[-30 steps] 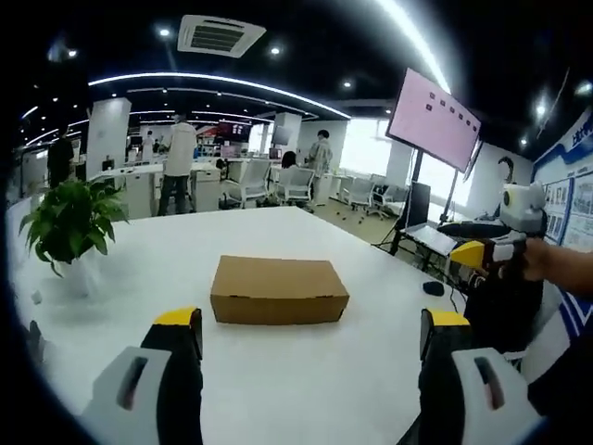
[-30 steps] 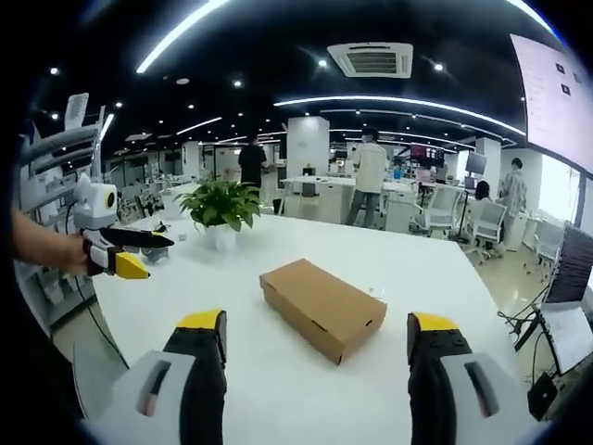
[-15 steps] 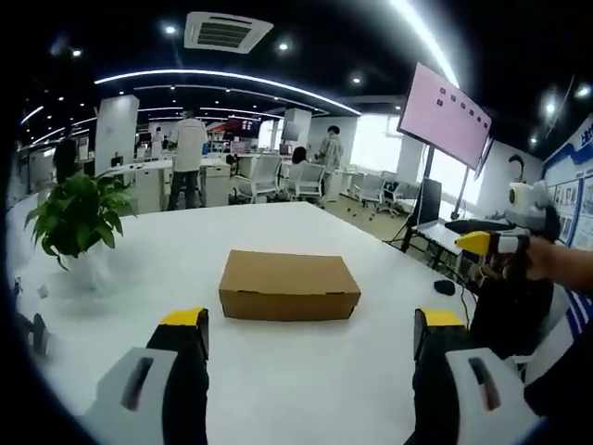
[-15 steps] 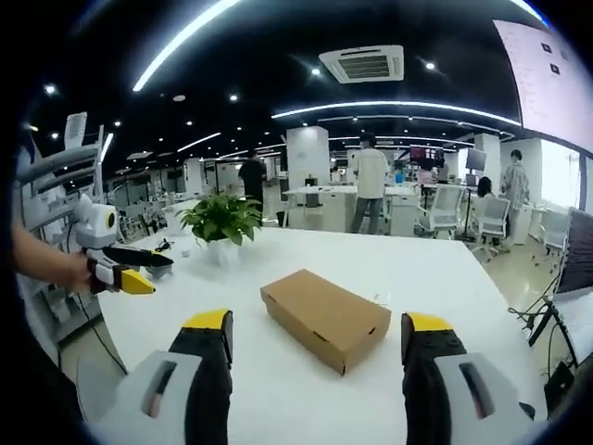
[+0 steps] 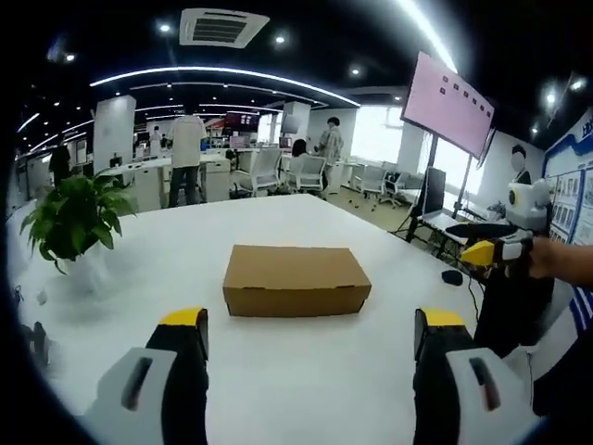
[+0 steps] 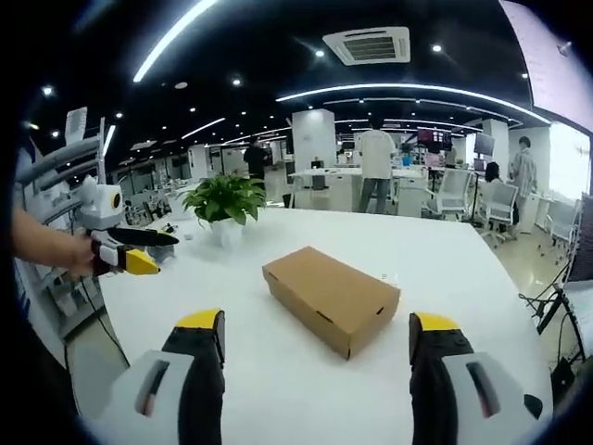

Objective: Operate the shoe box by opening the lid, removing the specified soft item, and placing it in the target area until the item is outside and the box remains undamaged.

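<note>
Shoe box (image 5: 296,280) of plain brown cardboard lies flat on the white bench (image 5: 306,389), lid shut, near the middle of the surface and well away from every edge. In the left gripper view its long side faces the camera; in the right gripper view the shoe box (image 6: 331,298) sits at an angle, one corner turned toward the camera.

The left claw (image 5: 309,320) hovers over the near part of the bench with its yellow-tipped jaws spread wide, the box ahead of them and untouched. In the right gripper view the same left claw (image 6: 139,251) is held in a hand (image 6: 74,255) off the bench's left edge, and from that side its jaws look close together, so the angle hides the gap.

The right claw (image 6: 318,324) is likewise spread wide above the bench, short of the box. It also appears in the left gripper view as the right claw (image 5: 482,243), held beyond the bench's right edge.

A potted plant (image 5: 74,218) stands toward the far left corner of the bench. A screen on a stand (image 5: 449,107) rises beyond the right edge.
</note>
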